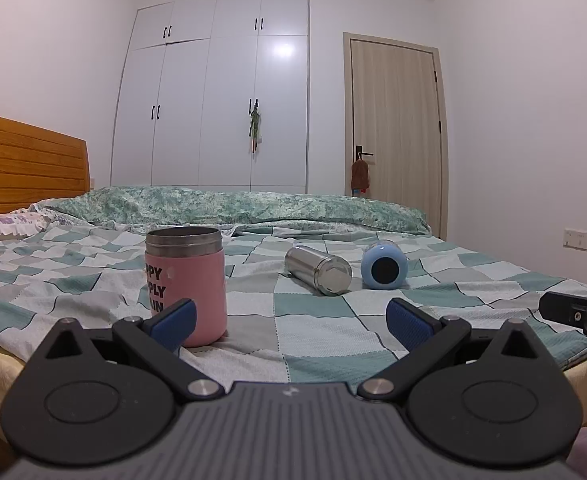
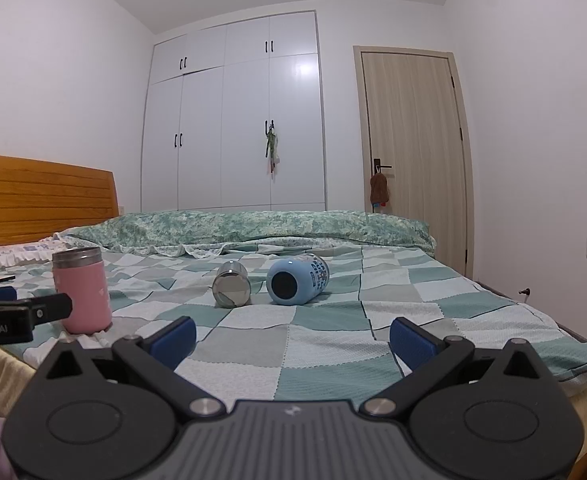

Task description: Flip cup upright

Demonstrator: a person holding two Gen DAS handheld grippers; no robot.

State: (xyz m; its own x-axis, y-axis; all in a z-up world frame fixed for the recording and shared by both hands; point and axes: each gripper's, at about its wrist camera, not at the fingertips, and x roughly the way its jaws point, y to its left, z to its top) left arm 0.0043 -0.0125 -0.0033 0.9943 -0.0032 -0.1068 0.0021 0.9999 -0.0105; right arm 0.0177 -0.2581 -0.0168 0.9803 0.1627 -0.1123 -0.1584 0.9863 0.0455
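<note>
A pink cup with a steel rim stands upright on the checked bed cover; it also shows in the right wrist view. A steel cup lies on its side, base toward me, also in the right wrist view. A blue cup lies on its side beside it, also in the right wrist view. My left gripper is open and empty, its left finger just in front of the pink cup. My right gripper is open and empty, short of the lying cups.
The bed cover spreads over the bed, with a rolled green quilt behind the cups. A wooden headboard is at the left, a white wardrobe and a door beyond. The right gripper shows at the left view's right edge.
</note>
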